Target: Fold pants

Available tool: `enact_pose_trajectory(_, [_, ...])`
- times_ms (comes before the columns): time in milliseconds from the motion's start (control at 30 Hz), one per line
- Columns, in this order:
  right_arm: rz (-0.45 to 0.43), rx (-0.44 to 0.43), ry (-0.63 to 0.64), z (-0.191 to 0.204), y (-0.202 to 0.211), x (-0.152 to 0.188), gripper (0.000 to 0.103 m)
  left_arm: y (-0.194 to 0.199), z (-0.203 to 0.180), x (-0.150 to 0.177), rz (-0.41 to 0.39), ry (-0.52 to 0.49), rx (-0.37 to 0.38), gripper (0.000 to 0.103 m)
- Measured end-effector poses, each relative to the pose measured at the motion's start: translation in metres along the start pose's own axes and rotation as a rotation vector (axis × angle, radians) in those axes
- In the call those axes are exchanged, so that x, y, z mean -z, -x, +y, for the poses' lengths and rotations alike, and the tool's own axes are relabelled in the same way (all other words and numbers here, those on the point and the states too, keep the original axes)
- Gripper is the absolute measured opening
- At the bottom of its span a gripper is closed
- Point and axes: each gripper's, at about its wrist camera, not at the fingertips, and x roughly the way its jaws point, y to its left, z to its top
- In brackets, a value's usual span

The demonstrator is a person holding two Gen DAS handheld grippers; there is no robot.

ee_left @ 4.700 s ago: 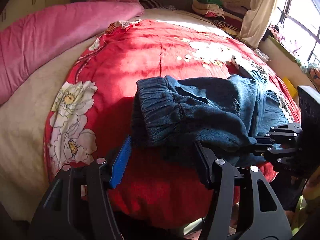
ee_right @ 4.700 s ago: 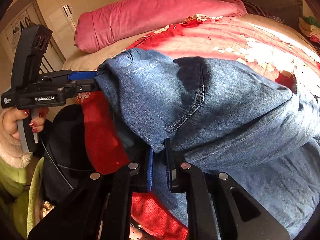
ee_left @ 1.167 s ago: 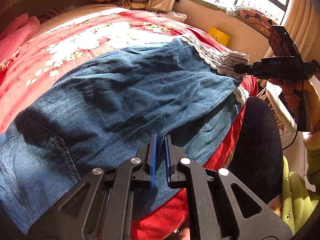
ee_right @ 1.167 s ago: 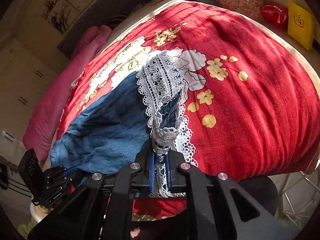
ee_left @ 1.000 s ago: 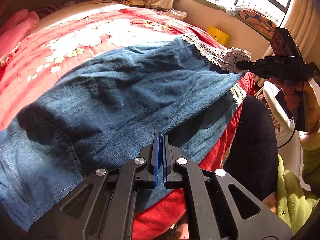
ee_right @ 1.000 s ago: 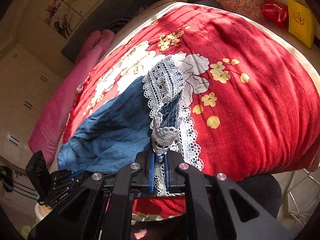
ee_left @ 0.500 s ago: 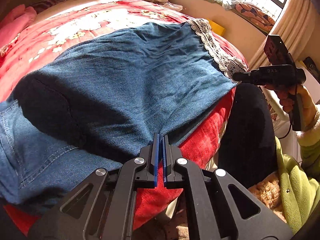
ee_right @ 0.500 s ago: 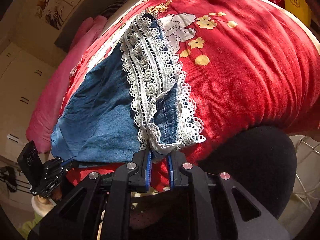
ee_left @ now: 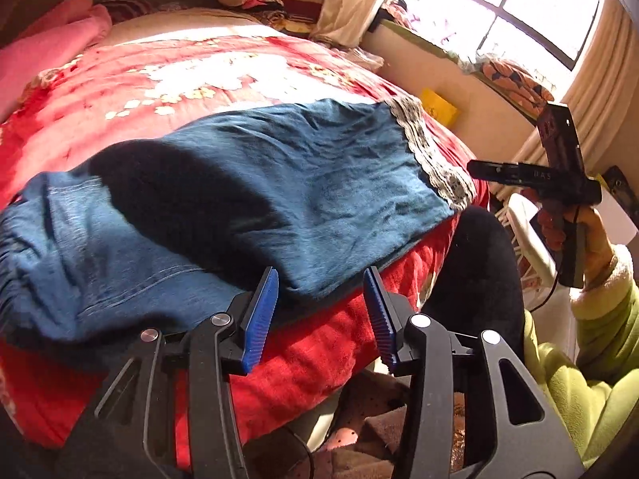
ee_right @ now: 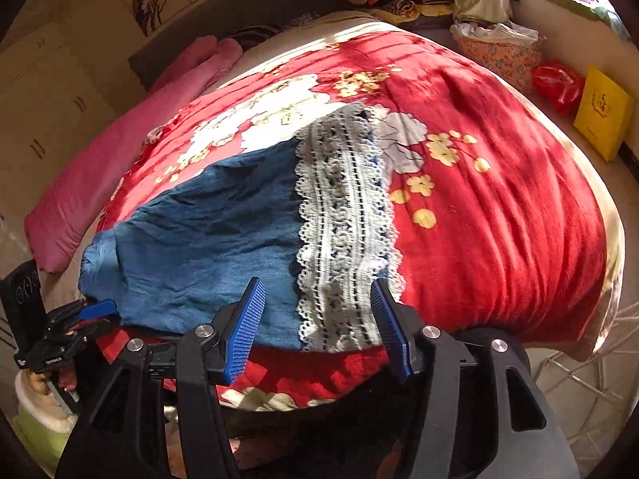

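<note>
I am looking down at a wide bed under a red blanket printed with white and yellow flowers (ee_right: 499, 207), and the task's thing lies across its near edge: a pair of blue denim pants with a gathered waist and white lace cuffs (ee_left: 311, 199). They are laid out lengthwise, one leg on the other by the look of it, waistband far off on the left-wrist view, the white lace cuff (ee_right: 343, 219) right under my right hand.

I judge the first lengthwise fold and the laying-flat to be done, and this to be the letting-go between folds.

My left tool (ee_left: 321, 311) is opening, its blue ribbed pads spread either side of the lower seam edge, not pressing on it. My right tool (ee_right: 319, 319) is opening too, pads standing clear at both sides of the cuff; the lace sits between them but is not pinched.

Next, I think, comes the crosswise fold: regrip the cuff end at its two corners, lift just enough, carry it toward the waistband. The lace is loose and could snag or slip from the pads.
</note>
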Motion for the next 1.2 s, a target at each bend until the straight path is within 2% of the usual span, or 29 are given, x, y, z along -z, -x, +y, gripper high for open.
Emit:
enact_pose_trajectory(100, [0.032,-0.027,0.110,0.028,-0.020,-0.007,0.061,0.035,0.028,0.007,-0.080,0.105,-0.078,0.049])
enact_pose_trajectory(167, [0.072,-0.030,0.153,0.036,-0.037,-0.008,0.063,0.056,0.053,0.015,-0.123,0.195,-0.162,0.053])
enact_pose_trajectory(233, [0.123,0.043,0.156,0.033,-0.058,-0.005,0.063,0.072,0.079,0.022,-0.149,0.285,-0.237,0.059])
enact_pose_trajectory(300, [0.153,0.057,0.136,0.026,-0.072,-0.001,0.064,0.080,0.103,0.029,-0.156,0.375,-0.274,0.061])
enact_pose_trajectory(400, [0.125,0.066,0.158,0.027,-0.072,0.003,0.064,0.077,0.129,0.032,-0.157,0.489,-0.253,0.069])
enact_pose_trajectory(500, [0.123,0.056,0.150,0.025,-0.070,0.003,0.064,0.067,0.143,0.027,-0.173,0.571,-0.167,0.067])
enact_pose_trajectory(533, [0.122,0.052,0.143,0.023,-0.069,0.003,0.064,0.063,0.143,0.023,-0.167,0.574,-0.175,0.046])
enact_pose_trajectory(567, [0.122,0.048,0.137,0.022,-0.068,0.002,0.064,0.058,0.142,0.018,-0.154,0.566,-0.189,0.031])
enact_pose_trajectory(667, [0.122,0.044,0.124,0.020,-0.065,0.002,0.064,0.058,0.139,0.003,-0.138,0.528,-0.199,0.031])
enact_pose_trajectory(767, [0.118,0.039,0.119,0.018,-0.063,0.004,0.064,0.082,0.141,-0.007,-0.195,0.484,-0.265,0.031])
enact_pose_trajectory(833, [0.116,0.042,0.126,0.017,-0.065,0.006,0.064,0.090,0.150,-0.004,-0.184,0.480,-0.315,0.031])
enact_pose_trajectory(967, [0.121,0.057,0.142,0.020,-0.065,0.007,0.064,0.064,0.166,0.021,-0.055,0.512,-0.298,0.031])
enact_pose_trajectory(1067, [0.107,0.036,0.113,0.019,-0.053,0.003,0.063,0.060,0.164,0.034,-0.058,0.515,-0.261,0.033])
enact_pose_trajectory(1100, [0.083,0.023,0.110,0.019,-0.046,0.000,0.063,0.060,0.162,0.035,-0.061,0.507,-0.250,0.035])
enact_pose_trajectory(1133, [0.064,0.019,0.112,0.018,-0.041,-0.002,0.063,0.062,0.160,0.035,-0.064,0.497,-0.249,0.043])
enact_pose_trajectory(1200, [0.073,0.046,0.106,0.009,-0.041,-0.004,0.065,0.069,0.154,0.035,-0.072,0.488,-0.260,0.053])
